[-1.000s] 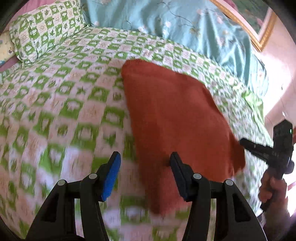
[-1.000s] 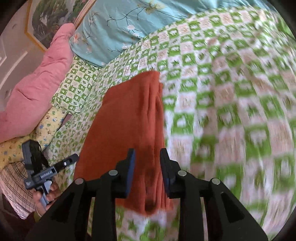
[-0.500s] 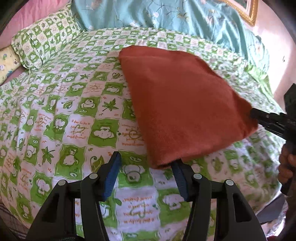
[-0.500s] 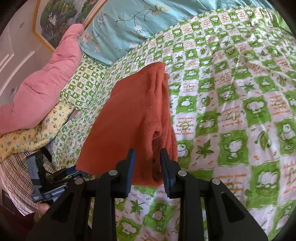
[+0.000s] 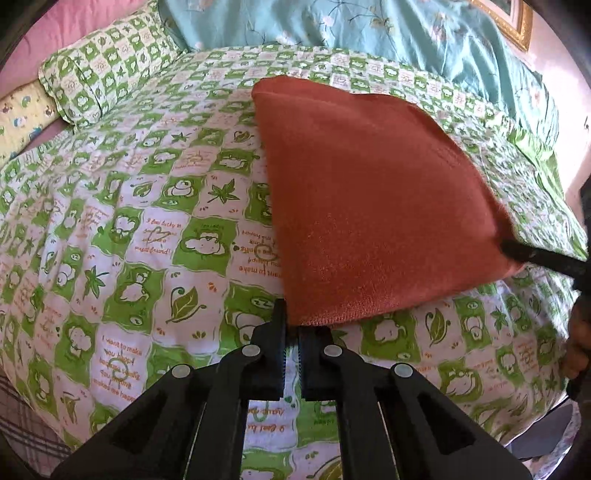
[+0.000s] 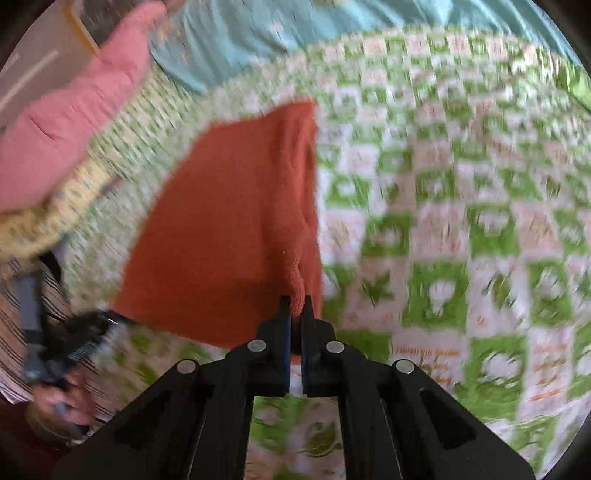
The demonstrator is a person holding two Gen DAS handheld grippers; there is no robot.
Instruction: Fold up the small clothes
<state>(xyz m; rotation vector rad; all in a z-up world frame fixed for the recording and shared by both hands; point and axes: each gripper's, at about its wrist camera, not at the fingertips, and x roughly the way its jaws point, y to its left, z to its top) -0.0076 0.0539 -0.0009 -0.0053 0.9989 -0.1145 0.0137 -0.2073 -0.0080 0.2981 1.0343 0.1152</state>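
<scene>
A rust-orange folded cloth (image 5: 369, 206) lies on a bed (image 5: 147, 229) spread with a green-and-white checked sheet printed with cartoon animals and leaves, each of its two near corners pinched by a hand-held gripper. The left hand-held gripper (image 5: 291, 317) has just closed, its jaws now together on the cloth's near left corner, which meets the fingertips at the hem. The right hand-held gripper (image 6: 295, 310), its jaws likewise just closed, is clamped on a bunched fold at the cloth's near right corner; the right wrist view is smeared by motion blur. In the left wrist view the other tool's black tip reaches the cloth's right corner, with part of the person's right hand (image 5: 578, 343) at the frame's edge. In the right wrist view the person's left hand (image 6: 59, 398) grips its tool at lower left. A matching checked pillow (image 5: 107, 62) sits at the head of the bed, beside a yellow printed pillow (image 5: 22, 114), a pink cushion (image 6: 66, 122) and a pale blue floral quilt (image 5: 369, 33). A gilt picture frame (image 5: 513, 22) hangs on the wall behind.
</scene>
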